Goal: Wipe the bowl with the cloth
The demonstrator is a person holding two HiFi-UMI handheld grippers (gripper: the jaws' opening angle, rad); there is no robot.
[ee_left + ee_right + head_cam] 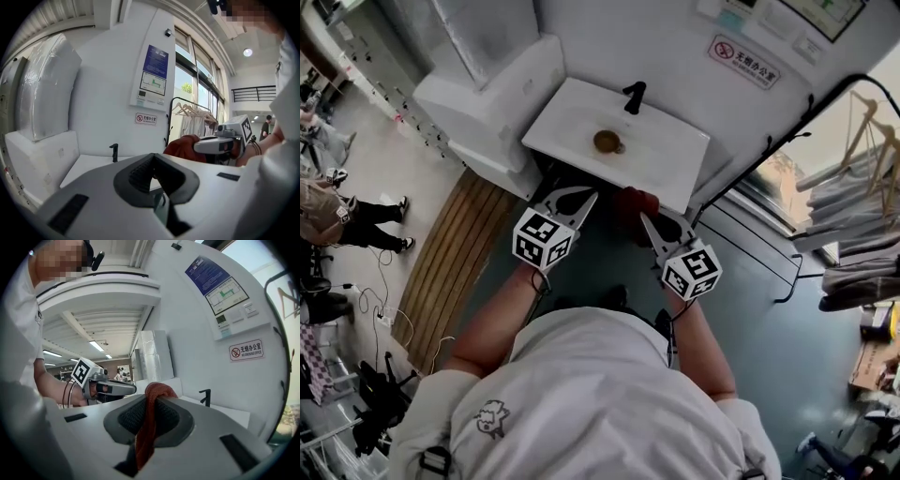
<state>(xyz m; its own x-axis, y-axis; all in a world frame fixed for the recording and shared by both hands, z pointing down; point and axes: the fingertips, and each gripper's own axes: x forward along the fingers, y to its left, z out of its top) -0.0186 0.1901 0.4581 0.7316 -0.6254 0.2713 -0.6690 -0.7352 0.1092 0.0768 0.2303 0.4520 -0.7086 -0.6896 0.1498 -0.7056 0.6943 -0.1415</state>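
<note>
1. Bowl (607, 142): small and brown. It sits in the white basin (675, 155), just in front of the black tap (634, 97).
2. Left gripper (570, 199): jaws pressed together with nothing between them. The tips are at the basin's near edge, short of the bowl.
3. Right gripper (659, 228): jaws pinch the rust-red cloth (636, 204). In the right gripper view the cloth humps over the jaw tips and hangs down between the pads.
4. Cloth: bunched at the basin's near edge, between the two grippers and well apart from the bowl.
5. The grippers are side by side, marker cubes facing up.
6. A no-smoking sign (743, 62) is on the wall above the basin.
</note>
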